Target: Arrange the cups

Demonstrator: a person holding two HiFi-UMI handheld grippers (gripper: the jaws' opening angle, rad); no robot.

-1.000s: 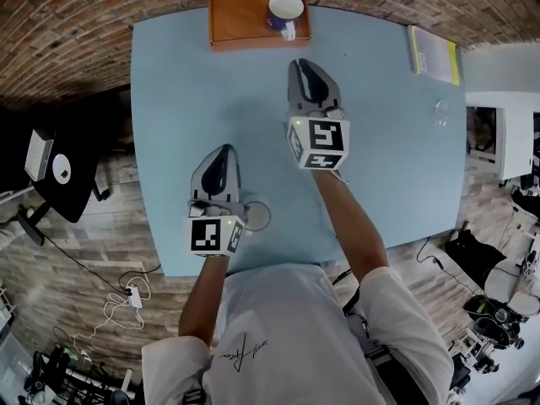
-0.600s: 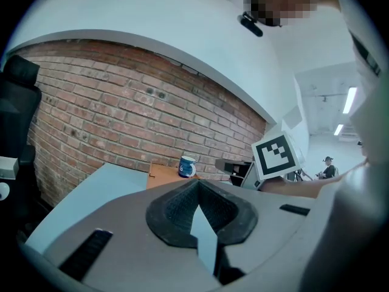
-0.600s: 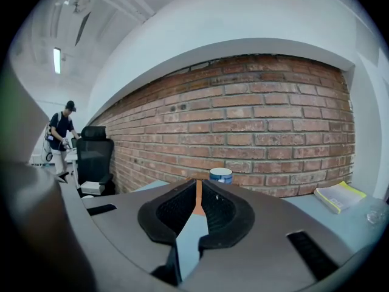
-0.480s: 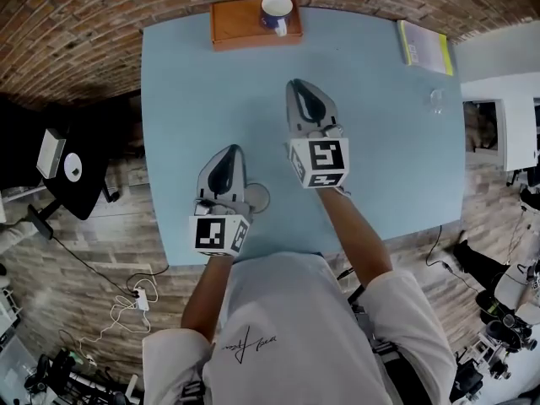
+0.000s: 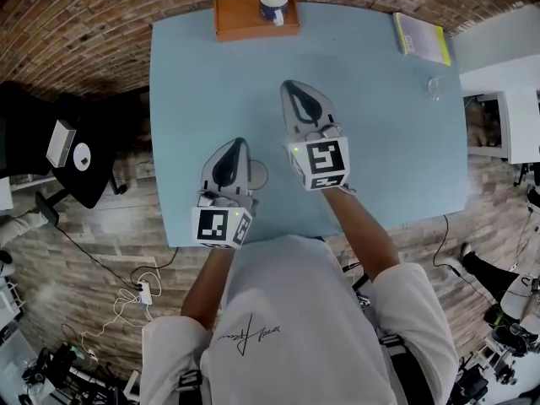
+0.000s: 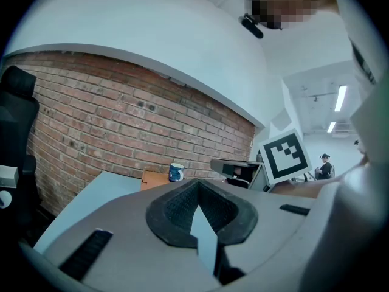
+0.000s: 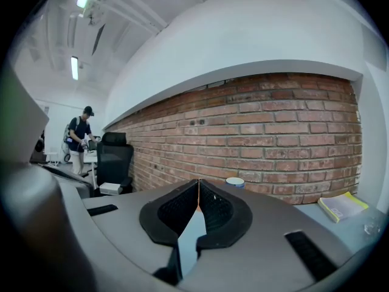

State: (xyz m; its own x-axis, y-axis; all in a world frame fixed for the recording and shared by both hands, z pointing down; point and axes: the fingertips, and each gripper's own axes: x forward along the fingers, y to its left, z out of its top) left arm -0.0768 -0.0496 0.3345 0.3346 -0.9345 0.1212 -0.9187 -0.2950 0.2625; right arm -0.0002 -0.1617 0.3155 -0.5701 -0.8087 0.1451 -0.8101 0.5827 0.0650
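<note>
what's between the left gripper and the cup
Only bare blue table; the head view shows nothing between the left gripper and the cup on its tray.

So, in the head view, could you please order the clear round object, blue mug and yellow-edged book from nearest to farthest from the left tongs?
1. Clear round object, just right of the left tongs.
2. Blue mug, on the wooden tray at the far edge.
3. Yellow-edged book, far right corner.
</note>
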